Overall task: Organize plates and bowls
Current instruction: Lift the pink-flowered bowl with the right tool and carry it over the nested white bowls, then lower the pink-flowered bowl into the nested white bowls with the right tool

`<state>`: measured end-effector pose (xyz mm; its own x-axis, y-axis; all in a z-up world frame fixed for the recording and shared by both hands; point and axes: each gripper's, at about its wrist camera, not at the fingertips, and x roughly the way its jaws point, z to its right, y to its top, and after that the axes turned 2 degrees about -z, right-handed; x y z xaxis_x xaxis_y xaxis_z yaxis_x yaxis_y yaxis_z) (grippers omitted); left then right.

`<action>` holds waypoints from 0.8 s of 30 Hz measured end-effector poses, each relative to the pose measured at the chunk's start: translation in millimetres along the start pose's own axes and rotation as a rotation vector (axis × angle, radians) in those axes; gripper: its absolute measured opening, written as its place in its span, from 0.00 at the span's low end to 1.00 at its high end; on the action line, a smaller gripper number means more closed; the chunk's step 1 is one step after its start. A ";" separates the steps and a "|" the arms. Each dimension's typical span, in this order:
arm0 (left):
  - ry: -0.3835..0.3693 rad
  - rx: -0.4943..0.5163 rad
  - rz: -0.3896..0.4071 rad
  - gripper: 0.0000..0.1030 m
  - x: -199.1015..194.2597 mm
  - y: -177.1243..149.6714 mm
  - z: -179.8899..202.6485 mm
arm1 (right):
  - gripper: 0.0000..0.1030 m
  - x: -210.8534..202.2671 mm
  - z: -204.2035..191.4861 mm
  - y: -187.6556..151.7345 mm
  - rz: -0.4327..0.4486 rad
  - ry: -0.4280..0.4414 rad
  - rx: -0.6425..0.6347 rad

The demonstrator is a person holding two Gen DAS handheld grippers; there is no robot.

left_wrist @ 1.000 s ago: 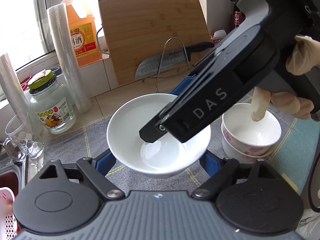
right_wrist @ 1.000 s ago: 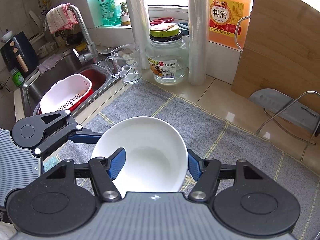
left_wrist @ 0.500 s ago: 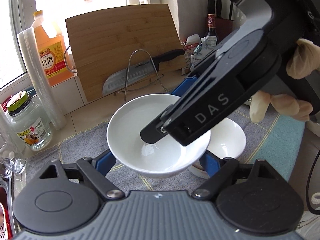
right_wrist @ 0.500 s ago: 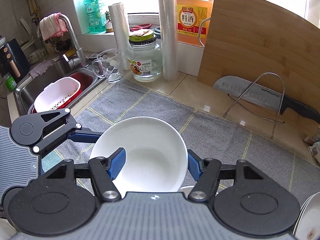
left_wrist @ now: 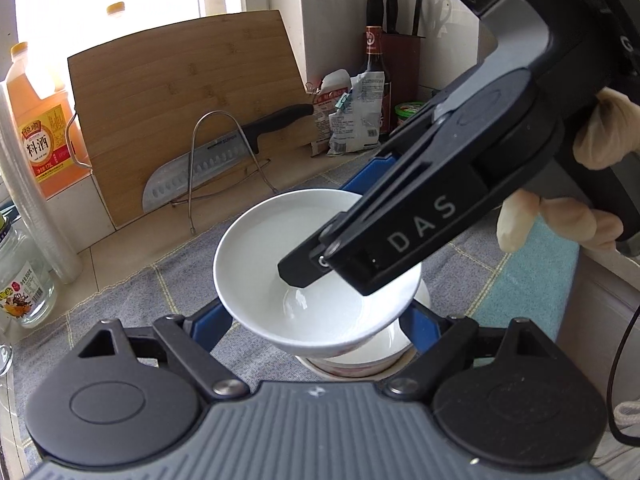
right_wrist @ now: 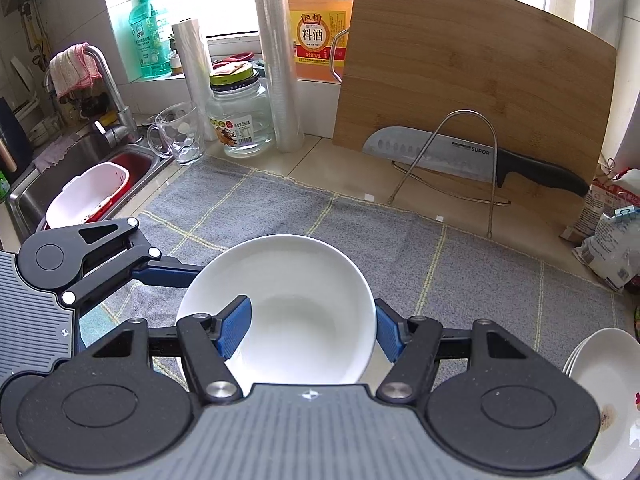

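The white bowl [right_wrist: 288,304] is carried by both grippers above the grey mat [right_wrist: 400,248] on the worktop [right_wrist: 332,168]. In the right wrist view it fills the lower centre. The right gripper [right_wrist: 312,328] pinches its wall: one blue finger [right_wrist: 234,326] lies inside the bowl at 9 o'clock and the other presses the outside at 3 o'clock, so the fingers are closed on the bowl. The left gripper [left_wrist: 316,320] comes in from 9 o'clock in that view; its fingers stand fairly wide, one on each side of the bowl, under its flared wall. Whether their pads press on it cannot be told.

In the left wrist view the bowl sits at centre, directly over a stack of bowls [left_wrist: 360,356] with pink pattern, whose rim shows just beneath it at 5 o'clock. The right gripper crosses from 2 o'clock, its black finger tip down inside the bowl, with a gloved hand [left_wrist: 560,208] on its handle at 3 o'clock.

Beyond the mat, at 12 o'clock in the right view, a cutting board [right_wrist: 472,76] leans on the wall, with a knife [right_wrist: 472,156] on a wire stand [right_wrist: 452,160] before it. A jar [right_wrist: 240,112], a glass mug [right_wrist: 180,132] and an oil jug [right_wrist: 316,28] stand toward 11 o'clock; the sink [right_wrist: 80,168] lies at 9 o'clock. A stack of white plates [right_wrist: 604,392] sits at 4 o'clock.
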<state>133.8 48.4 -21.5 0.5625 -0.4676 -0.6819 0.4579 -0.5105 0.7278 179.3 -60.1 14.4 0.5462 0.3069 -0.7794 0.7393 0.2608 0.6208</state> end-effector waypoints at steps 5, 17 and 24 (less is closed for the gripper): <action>-0.033 0.000 -0.013 0.87 9.3 0.5 7.2 | 0.69 -1.9 9.3 -8.9 -0.012 -0.020 0.027; -0.064 -0.013 -0.042 0.87 15.9 -4.2 10.4 | 0.69 1.1 15.6 -23.7 -0.033 -0.019 0.067; -0.071 -0.013 -0.041 0.87 18.0 -3.7 11.1 | 0.69 4.6 18.2 -27.0 -0.044 -0.025 0.081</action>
<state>134.6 33.9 -37.2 0.4931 -0.4964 -0.7144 0.4885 -0.5215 0.6996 169.1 -82.4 -7.5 0.5211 0.2738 -0.8084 0.7919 0.1981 0.5776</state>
